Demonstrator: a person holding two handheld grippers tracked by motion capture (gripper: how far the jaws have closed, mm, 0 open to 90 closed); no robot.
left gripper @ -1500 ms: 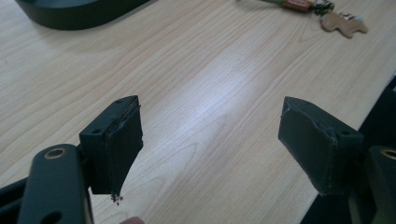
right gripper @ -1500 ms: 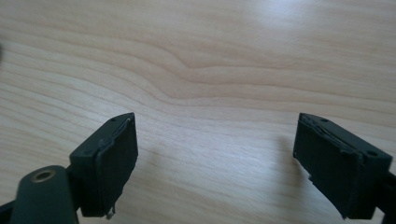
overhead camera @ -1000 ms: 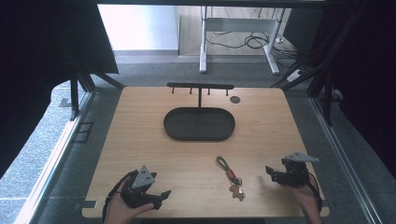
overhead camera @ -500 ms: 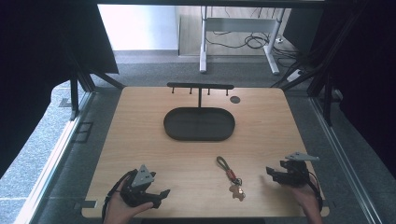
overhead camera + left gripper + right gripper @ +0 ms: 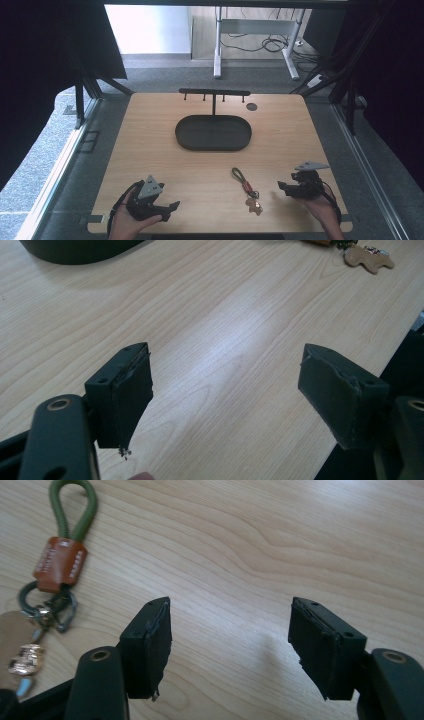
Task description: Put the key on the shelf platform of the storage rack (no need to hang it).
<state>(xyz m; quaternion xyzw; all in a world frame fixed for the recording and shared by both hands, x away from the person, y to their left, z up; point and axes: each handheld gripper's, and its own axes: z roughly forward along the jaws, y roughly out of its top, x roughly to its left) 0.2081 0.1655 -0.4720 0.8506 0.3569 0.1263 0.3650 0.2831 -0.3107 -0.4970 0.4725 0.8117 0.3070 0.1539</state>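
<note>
One keychain (image 5: 247, 190) lies flat on the desk (image 5: 150, 140) near its front edge, between my hands. My right gripper (image 5: 284, 187) sits just beside it, its jaws just narrowing around nothing, likely lining up a pinch. My left gripper (image 5: 172, 207) waits released, well apart.

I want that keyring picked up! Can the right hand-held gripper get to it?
Probably yes. The right hand-held gripper sits beside the keyring, jaws open, with bare table between them and nothing in the way.
</note>
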